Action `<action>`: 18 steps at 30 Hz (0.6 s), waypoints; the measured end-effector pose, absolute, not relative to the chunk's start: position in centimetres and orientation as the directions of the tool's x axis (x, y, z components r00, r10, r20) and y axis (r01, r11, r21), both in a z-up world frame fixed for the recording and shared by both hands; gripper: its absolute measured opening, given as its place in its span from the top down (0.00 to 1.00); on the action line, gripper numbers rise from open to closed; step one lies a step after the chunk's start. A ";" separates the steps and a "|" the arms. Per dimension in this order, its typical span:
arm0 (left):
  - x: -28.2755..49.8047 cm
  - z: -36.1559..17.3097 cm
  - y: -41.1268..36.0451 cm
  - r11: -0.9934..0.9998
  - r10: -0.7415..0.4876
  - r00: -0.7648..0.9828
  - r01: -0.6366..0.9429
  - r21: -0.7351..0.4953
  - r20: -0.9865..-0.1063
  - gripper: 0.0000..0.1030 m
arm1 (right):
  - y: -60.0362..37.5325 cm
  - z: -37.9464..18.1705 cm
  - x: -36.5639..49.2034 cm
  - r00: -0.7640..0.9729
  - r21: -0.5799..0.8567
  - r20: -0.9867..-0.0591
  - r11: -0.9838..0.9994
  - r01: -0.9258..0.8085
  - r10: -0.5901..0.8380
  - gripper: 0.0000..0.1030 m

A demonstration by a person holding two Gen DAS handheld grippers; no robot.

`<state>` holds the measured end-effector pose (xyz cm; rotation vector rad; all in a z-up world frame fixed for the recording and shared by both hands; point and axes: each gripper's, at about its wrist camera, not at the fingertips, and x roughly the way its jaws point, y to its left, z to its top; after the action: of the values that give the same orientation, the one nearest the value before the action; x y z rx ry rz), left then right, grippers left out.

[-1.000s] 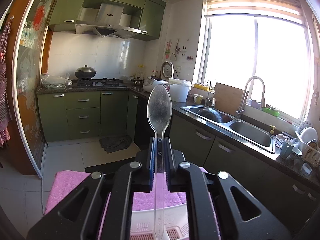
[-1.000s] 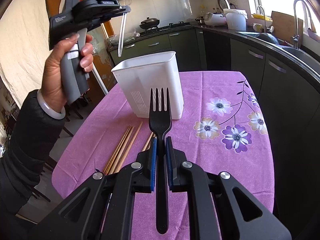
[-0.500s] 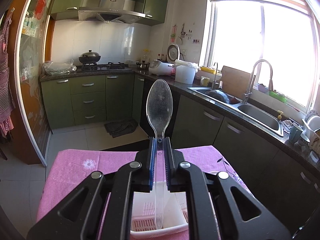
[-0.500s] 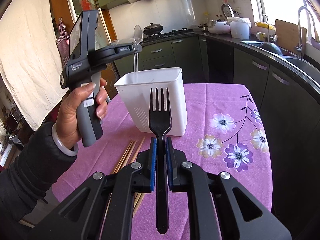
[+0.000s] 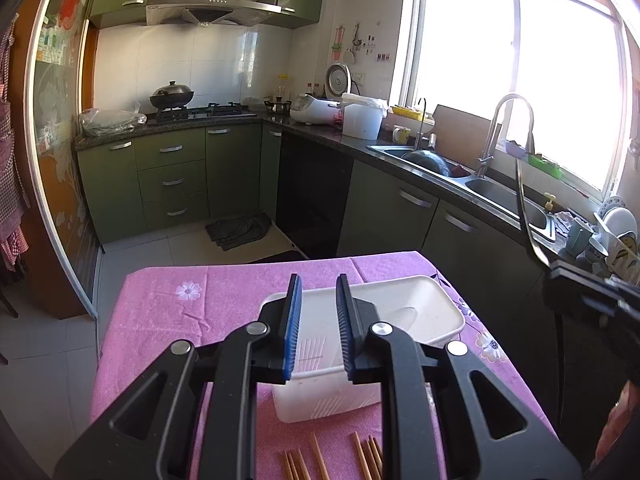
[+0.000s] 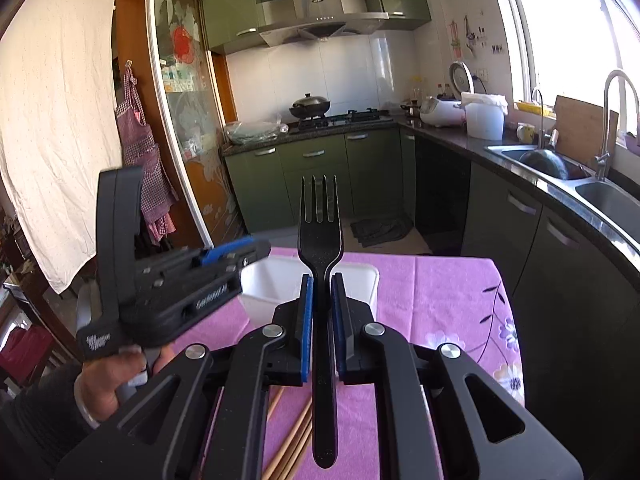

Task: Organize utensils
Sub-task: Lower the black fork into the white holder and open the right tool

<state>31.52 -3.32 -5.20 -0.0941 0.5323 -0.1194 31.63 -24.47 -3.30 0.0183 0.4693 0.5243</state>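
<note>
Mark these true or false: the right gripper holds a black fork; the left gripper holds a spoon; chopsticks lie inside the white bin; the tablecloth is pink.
1. The right gripper holds a black fork: true.
2. The left gripper holds a spoon: false; it is open, with nothing between its jaws.
3. Chopsticks lie inside the white bin: false; they lie on the cloth in front of it.
4. The tablecloth is pink: true.

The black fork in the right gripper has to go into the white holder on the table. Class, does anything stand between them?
Partly. The left gripper, open and empty, hovers over the left end of the white holder. The right end of the holder's mouth shows bare beyond the fork, so nothing visible blocks that side.
</note>
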 end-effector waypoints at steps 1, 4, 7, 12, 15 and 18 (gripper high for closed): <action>30.9 -5.2 -2.8 0.987 -0.143 0.854 0.084 -0.139 -0.500 0.84 | -24.1 -2.7 32.1 0.780 0.127 -0.400 0.872 -0.472 0.481 0.90; 28.5 -5.4 -1.3 0.975 -0.171 0.854 0.075 -0.209 -0.492 0.82 | -22.7 -1.9 34.3 0.812 0.129 -0.336 0.878 -0.462 0.477 0.90; 25.9 -6.0 -0.6 0.968 -0.188 0.852 0.074 -0.242 -0.490 0.77 | -21.2 -2.0 36.8 0.830 0.127 -0.308 0.884 -0.449 0.465 0.90; 22.6 -6.4 -0.1 0.974 -0.182 0.854 0.087 -0.210 -0.487 0.76 | -19.4 -3.4 39.9 0.871 0.086 -0.269 0.911 -0.403 0.410 0.90; 21.6 -6.4 0.3 0.971 -0.195 0.848 0.095 -0.221 -0.492 0.74 | -19.2 -4.8 41.0 0.878 0.091 -0.276 0.920 -0.381 0.391 0.90; 21.1 -6.4 0.2 0.968 -0.205 0.844 0.101 -0.229 -0.496 0.73 | -19.6 -6.1 41.1 0.884 0.098 -0.275 0.925 -0.366 0.379 0.90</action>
<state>21.13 0.20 -6.36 -0.1976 0.5439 -0.1628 41.15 -19.60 -6.12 0.0436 0.2947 0.3875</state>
